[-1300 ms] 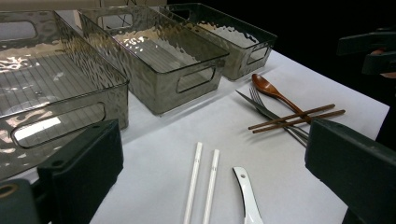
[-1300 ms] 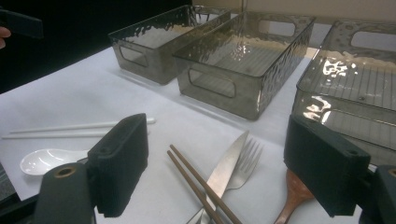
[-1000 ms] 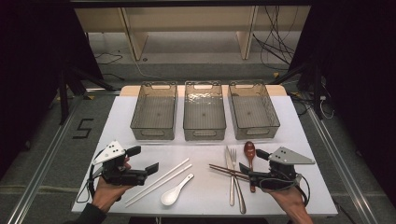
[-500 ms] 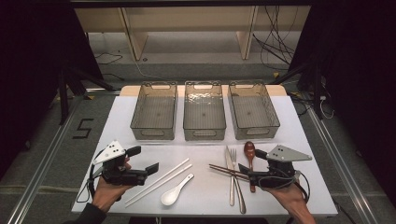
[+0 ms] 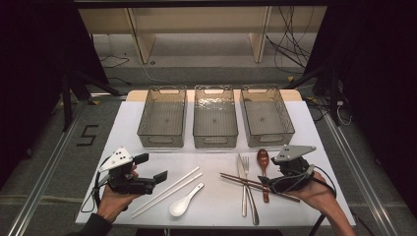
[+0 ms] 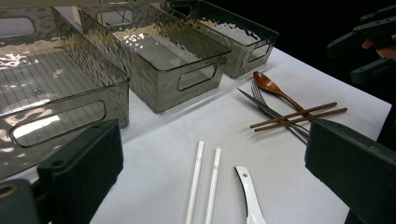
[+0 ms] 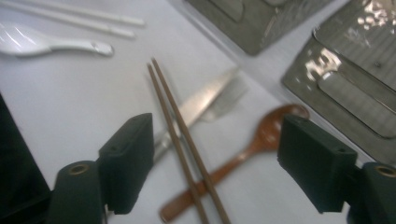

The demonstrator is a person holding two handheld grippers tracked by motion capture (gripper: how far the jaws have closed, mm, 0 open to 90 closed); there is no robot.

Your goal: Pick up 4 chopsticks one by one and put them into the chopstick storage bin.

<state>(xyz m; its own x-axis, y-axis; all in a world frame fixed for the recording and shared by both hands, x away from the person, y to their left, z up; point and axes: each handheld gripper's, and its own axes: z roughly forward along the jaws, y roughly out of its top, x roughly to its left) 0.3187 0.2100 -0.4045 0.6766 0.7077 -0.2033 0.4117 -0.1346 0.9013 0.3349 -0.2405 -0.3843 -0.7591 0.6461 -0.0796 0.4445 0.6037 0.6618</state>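
Observation:
Cutlery lies on the white table [image 5: 216, 162]. A white chopstick pair [image 5: 167, 191] and a white spoon [image 5: 183, 202] are left of centre. Right of centre lie a knife and fork [image 5: 244, 189], a brown wooden spoon [image 5: 263, 169] and a brown chopstick pair [image 5: 255, 184] laid across them. My left gripper [image 5: 151, 167] is open just left of the white chopsticks [image 6: 205, 177], with nothing in it. My right gripper [image 5: 269, 178] is open and low over the brown chopsticks [image 7: 175, 123] and the brown spoon [image 7: 261, 140], which lie between its jaws.
Three empty grey see-through bins stand side by side at the back: left [image 5: 161, 118], middle [image 5: 215, 115], right [image 5: 266, 115]. The right gripper [image 6: 369, 42] appears far off in the left gripper view. Dark floor with cables surrounds the table.
My right gripper has edged slightly left and forward over the brown chopsticks. The left gripper and all the cutlery have stayed put.

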